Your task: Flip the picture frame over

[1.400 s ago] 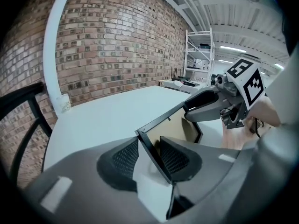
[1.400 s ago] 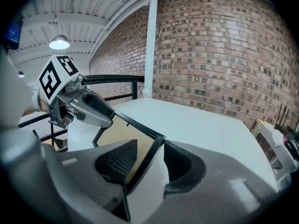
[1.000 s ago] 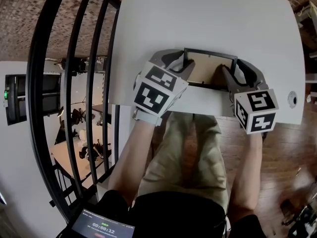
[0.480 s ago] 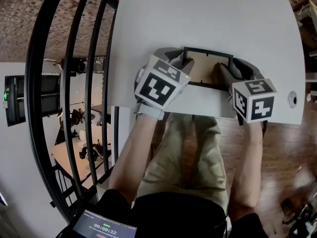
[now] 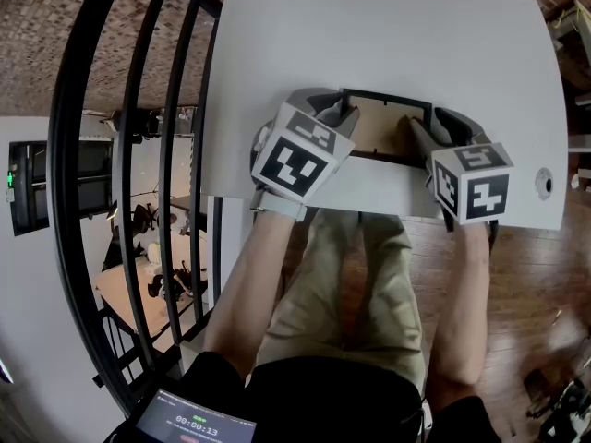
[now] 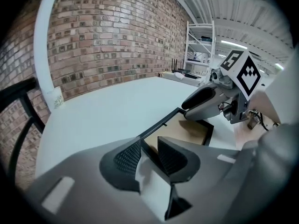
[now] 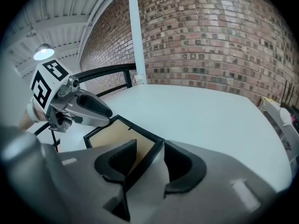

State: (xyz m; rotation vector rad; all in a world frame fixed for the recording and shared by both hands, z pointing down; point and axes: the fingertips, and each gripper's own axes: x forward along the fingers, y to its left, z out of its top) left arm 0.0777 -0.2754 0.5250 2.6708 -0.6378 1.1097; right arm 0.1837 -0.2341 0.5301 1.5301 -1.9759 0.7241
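As left tool [image 6: 148,147] narrows astride picture frame [image 5: 380,125] edge | right tool [image 7: 150,149] wide astride other | open table [image 5: 388,35] beyond

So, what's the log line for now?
frame: flat, backing up; left claw: astride left edge, just closing, no grip; right claw: open astride right edge

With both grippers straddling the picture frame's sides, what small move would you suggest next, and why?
Probably close both fully. The left gripper has just been closing its jaws around the left rail of the picture frame, and the right gripper straddles its right rail, but backing shows between pad and rail, so neither grips yet.
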